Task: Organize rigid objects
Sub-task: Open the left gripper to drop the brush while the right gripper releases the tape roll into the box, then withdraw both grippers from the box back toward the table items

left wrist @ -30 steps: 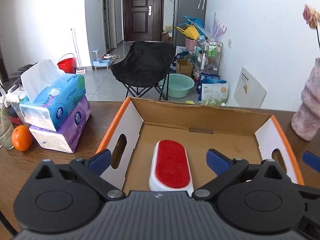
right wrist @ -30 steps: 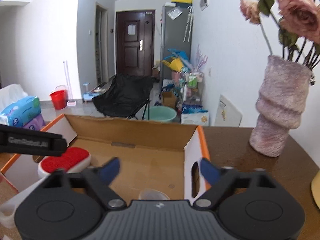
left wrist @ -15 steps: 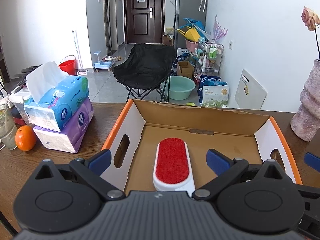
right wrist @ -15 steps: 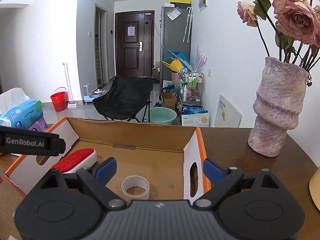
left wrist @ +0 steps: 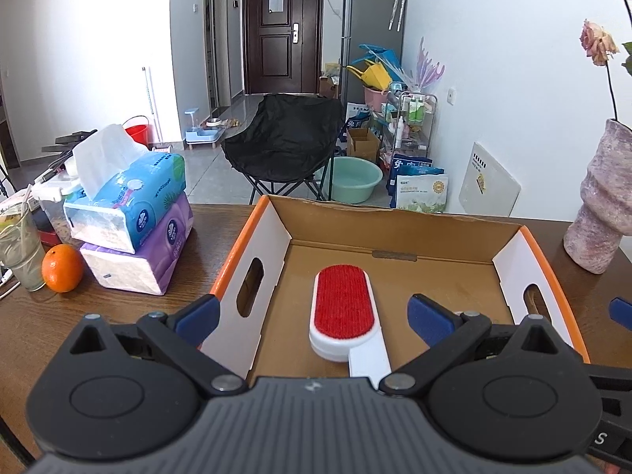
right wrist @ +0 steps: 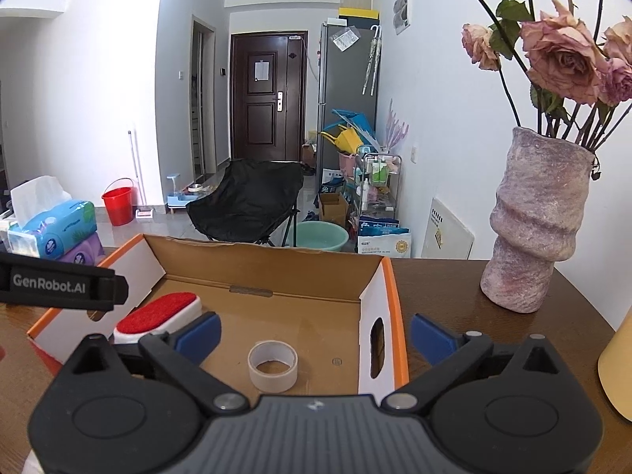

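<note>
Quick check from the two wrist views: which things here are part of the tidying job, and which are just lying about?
Part of the job:
cardboard box
lint brush, lying in the box
tape roll, lying in the box

Just lying about:
tissue packs
orange
vase
glass

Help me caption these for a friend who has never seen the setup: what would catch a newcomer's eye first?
Probably the cardboard box with orange edges in the middle of the wooden table, holding a red-faced lint brush on its left side and a roll of tape nearer the right wall. Next, the textured vase of faded roses to the right of the box.
</note>
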